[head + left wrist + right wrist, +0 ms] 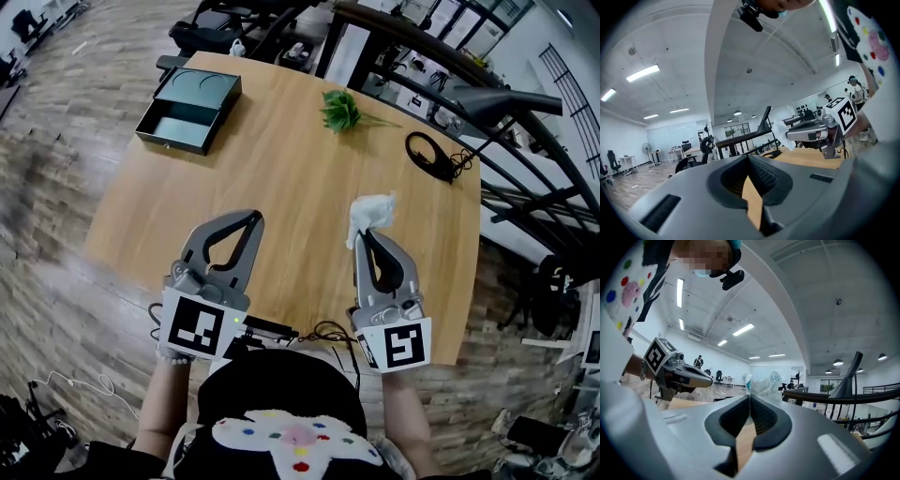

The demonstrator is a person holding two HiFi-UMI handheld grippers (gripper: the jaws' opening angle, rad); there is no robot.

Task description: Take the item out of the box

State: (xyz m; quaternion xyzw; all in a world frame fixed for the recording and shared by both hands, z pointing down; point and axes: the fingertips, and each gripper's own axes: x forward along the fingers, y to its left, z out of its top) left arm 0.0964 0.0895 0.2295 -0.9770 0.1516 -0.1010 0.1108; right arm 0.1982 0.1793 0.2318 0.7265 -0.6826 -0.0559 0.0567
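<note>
- The right gripper is clamped on a crumpled white item and holds it above the table. The item's lower edge is hidden between the jaws.
- In the right gripper view the item looks translucent with a teal edge. What it is cannot be made out.
- The left gripper is held beside it with its jaw tips together and nothing between them.
- The dark box lies open at the table's far left corner, well apart from both grippers. Its inside is too dark to read.
- A small plant and a black looped object, hard to identify, sit near the far right edge.
- The person is cut off at the bottom of the head view.
</note>
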